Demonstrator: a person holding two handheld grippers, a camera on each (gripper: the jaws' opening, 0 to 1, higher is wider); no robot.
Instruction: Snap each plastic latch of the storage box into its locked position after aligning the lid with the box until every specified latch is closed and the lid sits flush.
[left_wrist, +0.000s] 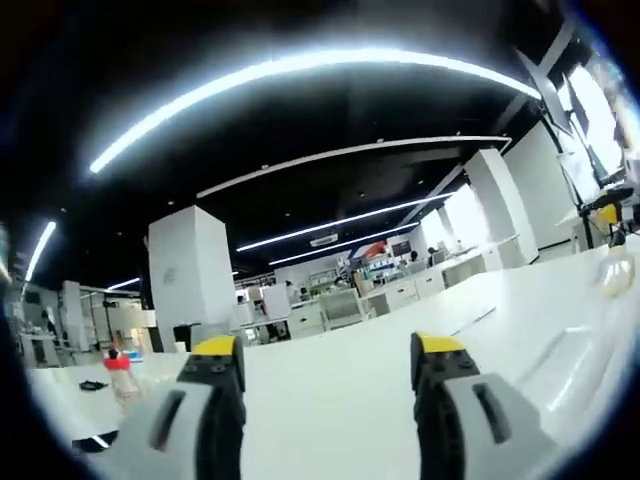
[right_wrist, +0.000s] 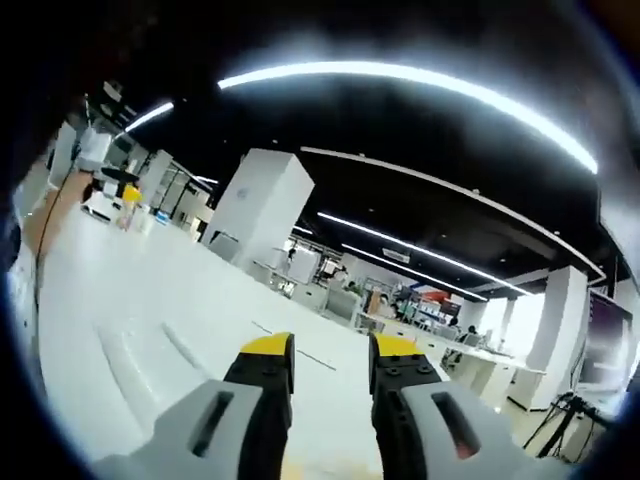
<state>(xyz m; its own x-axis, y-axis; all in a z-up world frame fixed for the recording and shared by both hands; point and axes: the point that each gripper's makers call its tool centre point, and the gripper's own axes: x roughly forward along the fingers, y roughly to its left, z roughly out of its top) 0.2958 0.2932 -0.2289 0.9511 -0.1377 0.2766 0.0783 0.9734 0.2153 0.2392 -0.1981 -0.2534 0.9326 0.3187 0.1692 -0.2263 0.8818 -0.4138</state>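
My left gripper (left_wrist: 328, 360) stands open over a white table (left_wrist: 330, 400), its yellow-tipped jaws wide apart with nothing between them. To its right a faint, pale rectangular outline (left_wrist: 555, 365) lies on the table; I cannot tell if it is the box or its lid. In the right gripper view, my right gripper (right_wrist: 332, 358) is open with a narrower gap and nothing visible between the jaws. Faint raised ridges (right_wrist: 130, 365) show on the white surface to its left, too washed out to identify.
A bottle with a red cap (left_wrist: 121, 376) and a small black object (left_wrist: 92, 385) sit at the table's far left. A clear roundish thing (left_wrist: 614, 272) lies at the right edge. White pillars (left_wrist: 192, 275), desks and a tripod (right_wrist: 560, 420) stand beyond.
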